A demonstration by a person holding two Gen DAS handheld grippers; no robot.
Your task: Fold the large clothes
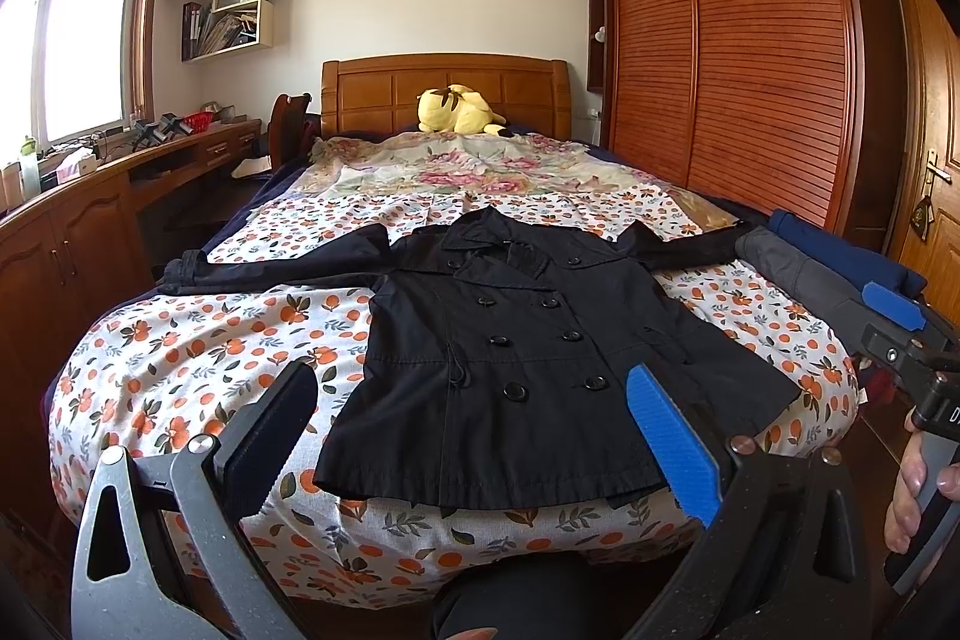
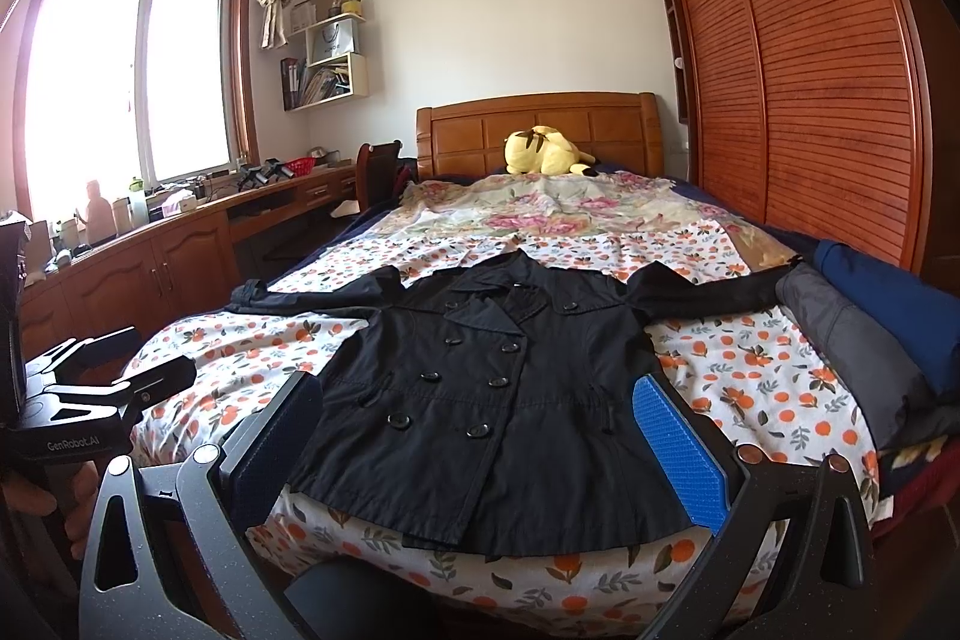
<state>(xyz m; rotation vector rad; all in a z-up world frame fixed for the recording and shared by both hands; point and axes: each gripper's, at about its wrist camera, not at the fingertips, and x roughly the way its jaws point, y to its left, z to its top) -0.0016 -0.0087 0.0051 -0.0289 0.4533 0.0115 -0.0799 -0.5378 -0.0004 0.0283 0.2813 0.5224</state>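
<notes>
A black double-breasted coat (image 1: pixel 528 340) (image 2: pixel 480 388) lies flat and face up on the orange-print bedspread (image 1: pixel 198 340) (image 2: pixel 750 388), with both sleeves spread out sideways and the hem at the foot of the bed. My left gripper (image 1: pixel 474 436) hovers open above the hem, holding nothing. It also shows at the left edge of the right wrist view as the left gripper (image 2: pixel 120 370). My right gripper (image 2: pixel 480 448) is open too, just short of the hem, and empty. In the left wrist view the right gripper (image 1: pixel 900 322) sits at the right edge with a hand on its handle.
Folded grey and blue clothes (image 2: pixel 870 334) (image 1: pixel 840 268) are stacked on the bed's right side. A yellow plush toy (image 1: pixel 456 109) lies by the headboard. A wooden wardrobe (image 1: pixel 750 58) runs along the right, and a desk (image 1: pixel 90 220) under the window (image 2: pixel 126 82) along the left.
</notes>
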